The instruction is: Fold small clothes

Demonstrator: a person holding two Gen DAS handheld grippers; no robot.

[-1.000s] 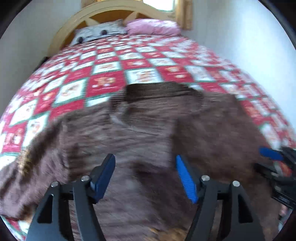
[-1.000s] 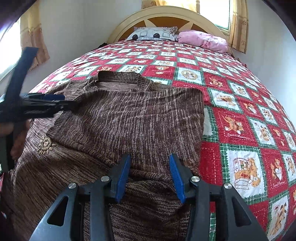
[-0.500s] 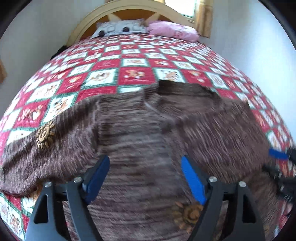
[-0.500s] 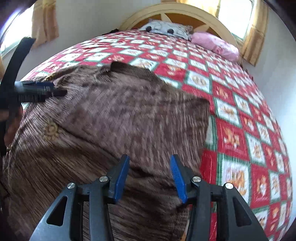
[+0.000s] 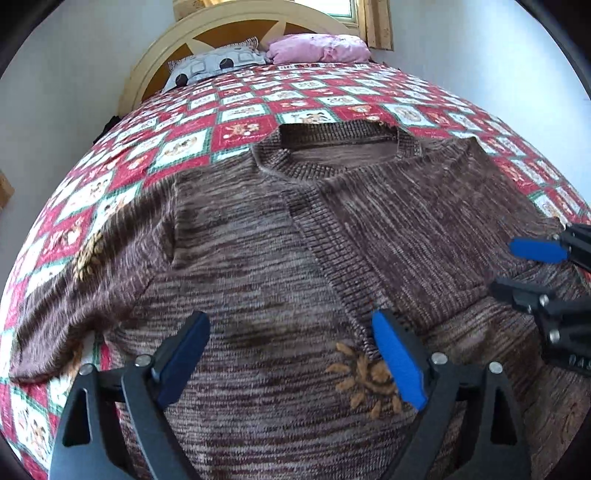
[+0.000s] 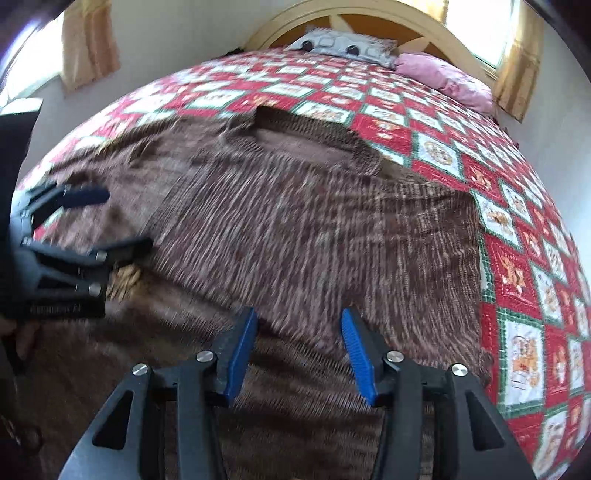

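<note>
A brown knitted sweater (image 5: 258, 236) (image 6: 295, 229) lies flat on the bed, neck opening towards the headboard, its right side folded over the chest. One sleeve stretches out at the left. My left gripper (image 5: 291, 354) hovers over the lower chest near a tan embroidered flower (image 5: 365, 380); its jaws are opening wide, with nothing between them. My right gripper (image 6: 295, 350) hangs over the folded part with its jaws apart and nothing gripped. Each gripper also shows in the other's view: the left gripper (image 6: 110, 221) at the left edge, the right gripper (image 5: 517, 269) at the right edge.
The bed wears a red, white and green patchwork quilt (image 5: 184, 140) (image 6: 517, 258). A grey pillow (image 5: 218, 64) and a pink pillow (image 5: 317, 48) lie against the curved wooden headboard (image 5: 229, 22). White walls close in on both sides; curtains (image 6: 88, 40) hang by the windows.
My left gripper's jaws have spread wider and it has slid across the sweater, bringing the embroidered flower into view. My right gripper has shifted sideways and rolled a little; its jaws stay apart.
</note>
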